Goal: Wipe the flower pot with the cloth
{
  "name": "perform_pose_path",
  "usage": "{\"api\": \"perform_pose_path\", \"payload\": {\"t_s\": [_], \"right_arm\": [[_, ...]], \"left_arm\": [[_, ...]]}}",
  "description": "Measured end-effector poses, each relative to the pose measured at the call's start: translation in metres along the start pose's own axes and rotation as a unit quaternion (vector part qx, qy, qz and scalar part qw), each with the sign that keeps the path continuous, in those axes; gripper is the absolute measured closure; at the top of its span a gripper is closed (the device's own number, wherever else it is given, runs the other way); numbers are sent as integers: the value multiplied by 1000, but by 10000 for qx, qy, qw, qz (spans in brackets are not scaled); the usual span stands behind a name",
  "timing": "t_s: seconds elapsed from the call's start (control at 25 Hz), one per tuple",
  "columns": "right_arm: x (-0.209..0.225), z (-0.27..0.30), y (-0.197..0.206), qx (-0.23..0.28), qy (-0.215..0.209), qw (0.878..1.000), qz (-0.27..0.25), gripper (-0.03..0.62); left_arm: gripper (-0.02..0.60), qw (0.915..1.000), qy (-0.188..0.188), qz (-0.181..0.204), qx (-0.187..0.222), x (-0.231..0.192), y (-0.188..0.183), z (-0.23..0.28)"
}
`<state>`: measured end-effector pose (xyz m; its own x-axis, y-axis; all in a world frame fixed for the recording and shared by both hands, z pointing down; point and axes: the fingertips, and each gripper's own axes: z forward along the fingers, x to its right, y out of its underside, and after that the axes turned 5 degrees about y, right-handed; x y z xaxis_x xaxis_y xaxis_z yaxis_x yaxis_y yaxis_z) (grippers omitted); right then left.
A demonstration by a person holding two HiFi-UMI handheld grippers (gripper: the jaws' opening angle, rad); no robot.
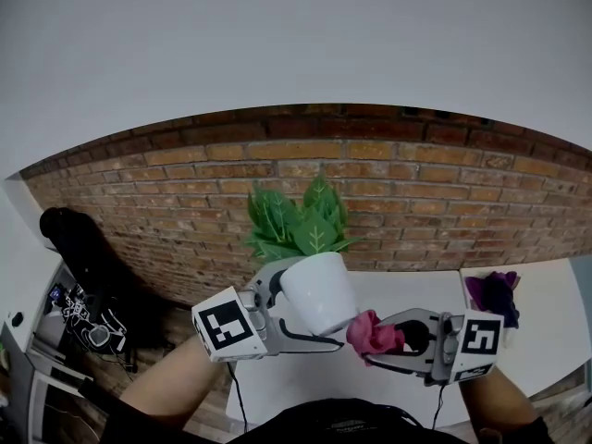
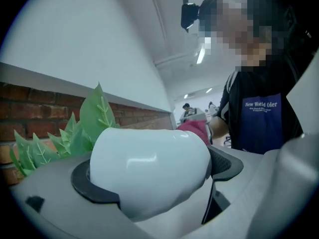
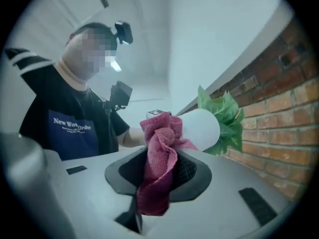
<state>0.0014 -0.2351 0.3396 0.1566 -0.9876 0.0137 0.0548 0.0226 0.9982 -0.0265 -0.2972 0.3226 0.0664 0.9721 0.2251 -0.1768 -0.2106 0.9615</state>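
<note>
Left tongs point(image 1: 310, 314) are grasping the white flower pot point(image 1: 314, 280) across its body and holding it in the air above the white desk point(image 1: 546, 331). The pot is leaning. Its long axis is running from the base, near the person, up toward the brick wall point(image 1: 416, 183), with the green leaves point(image 1: 301, 220) pointing away. Right tongs point(image 1: 381, 342) are clenching the pink cloth point(image 3: 159, 163), just beside the pot's base.

White flower pot point(image 1: 319, 289) tilted, bunched pink cloth point(image 1: 373, 333) touching its base
</note>
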Motion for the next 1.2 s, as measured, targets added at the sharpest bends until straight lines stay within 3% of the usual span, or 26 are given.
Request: {"api": "perform_pose_path", "payload": {"t_s": [0.12, 0.24, 0.48, 0.64, 0.72, 0.84, 0.96, 1.12, 1.2], "right_arm": [[10, 8, -3, -540, 672, 9950, -496, 494], [13, 16, -2, -794, 1016, 9889, -744, 494], [12, 23, 19, -1085, 805, 9899, -418, 494], [14, 17, 45, -1692, 784, 9799, -705, 494], [21, 7, 35, -1383, 860, 9853, -509, 494], [35, -2, -17, -580, 1216, 9901, -396, 494], [31, 11, -43, -512, 1450, 9833, -972, 494], [13, 44, -24, -1339, 1388, 9576, -2142, 494], [15, 48, -24, -1208, 1401, 9544, -2343, 494]], "left_arm": [[21, 9999, -94, -20, -142, -2, 8, 7], [21, 9996, -133, 88, -244, -7, 11, 11], [23, 9986, -40, 242, -466, 1, 20, 8], [23, 9997, -20, 69, -252, 4, 14, 5], [23, 9991, -7, 204, -359, 4, 15, 3], [23, 9967, 19, 403, -710, 4, 26, 3], [23, 9916, 148, 614, -1125, 15, 40, 20], [23, 9867, 306, 739, -1413, 27, 51, 42], [23, 9862, 308, 736, -1453, 29, 54, 41]]}}
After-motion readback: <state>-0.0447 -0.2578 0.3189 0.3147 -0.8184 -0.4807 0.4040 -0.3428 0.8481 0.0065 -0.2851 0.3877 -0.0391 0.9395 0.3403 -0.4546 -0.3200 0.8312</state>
